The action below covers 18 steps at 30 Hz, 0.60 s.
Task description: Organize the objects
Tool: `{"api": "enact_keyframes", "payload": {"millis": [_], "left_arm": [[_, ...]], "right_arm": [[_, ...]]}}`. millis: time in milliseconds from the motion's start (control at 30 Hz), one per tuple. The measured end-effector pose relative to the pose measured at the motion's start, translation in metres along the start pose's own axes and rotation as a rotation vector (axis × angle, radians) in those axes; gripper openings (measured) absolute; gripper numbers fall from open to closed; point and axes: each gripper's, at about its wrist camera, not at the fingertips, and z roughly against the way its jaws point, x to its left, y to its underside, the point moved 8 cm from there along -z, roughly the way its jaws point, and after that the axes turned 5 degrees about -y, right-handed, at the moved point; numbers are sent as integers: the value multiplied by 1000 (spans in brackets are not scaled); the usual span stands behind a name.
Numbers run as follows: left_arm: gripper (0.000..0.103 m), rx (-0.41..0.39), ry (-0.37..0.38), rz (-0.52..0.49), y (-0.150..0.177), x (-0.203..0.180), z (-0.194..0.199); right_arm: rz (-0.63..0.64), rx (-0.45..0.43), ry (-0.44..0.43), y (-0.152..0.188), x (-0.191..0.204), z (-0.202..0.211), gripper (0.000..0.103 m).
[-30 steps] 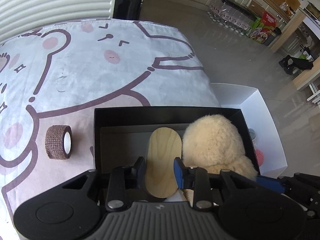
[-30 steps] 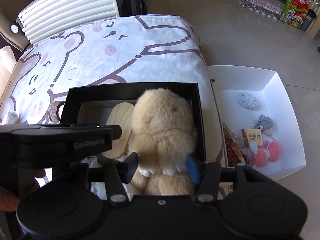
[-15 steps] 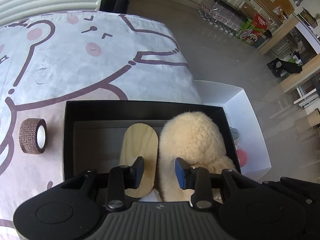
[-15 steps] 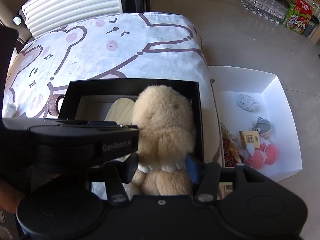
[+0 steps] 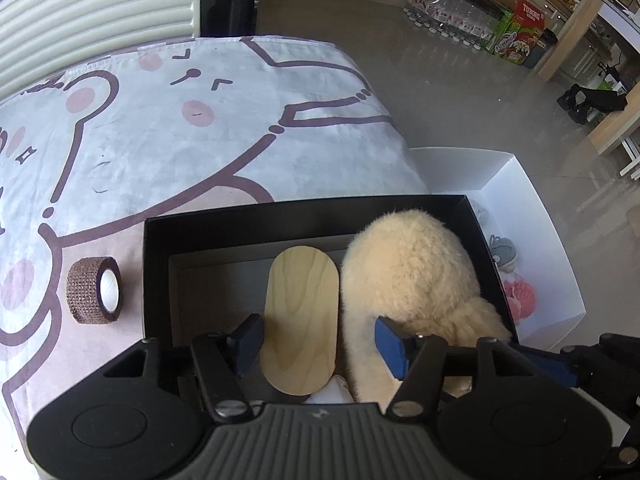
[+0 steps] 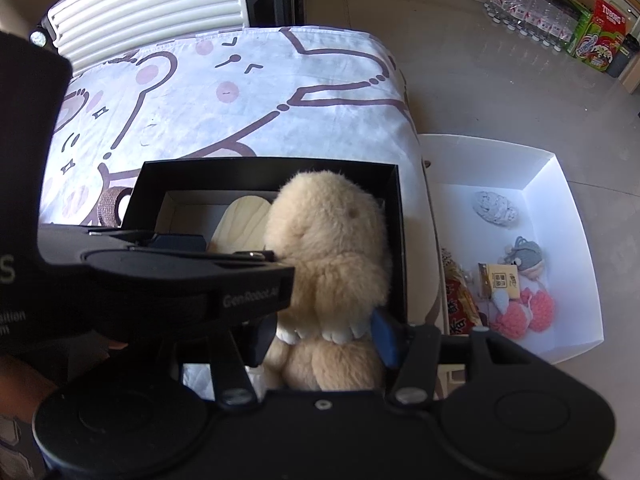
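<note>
My left gripper [image 5: 318,342] fingers, pinching the wooden oval [image 5: 301,320] a second ago, are opening off it; oval lies in the black box [image 5: 156,264] beside the plush rabbit [image 6: 332,256]. Right gripper [image 6: 322,338] unchanged, fingers clamped on the rabbit at the box's right edge.

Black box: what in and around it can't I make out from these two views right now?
- Black box near end: left wrist view, hidden by the left gripper, jaws opening around the wooden board.
- Plush toy base: right wrist view, behind the right gripper.
- Brown tape roll: right wrist view, partly behind the box wall.
- White tray items: too small to identify.
</note>
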Motion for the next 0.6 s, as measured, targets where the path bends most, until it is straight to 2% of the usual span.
{"api": "enact_keyframes", "payload": {"millis": [100,267,467,600], "left_arm": [[63,7,35,22,1,-1,-1],[63,24,135,61,2,-7,0],[63,19,142,35,3,-13,3],[65,-9,102,2,0,-10,11]], "right_arm": [[5,6,3,2,0,-1,53],[2,6,6,3,-1,-1,53],[5,11,7,3,-1,-2,53],[-3,3,11,2,-1,1,52]]}}
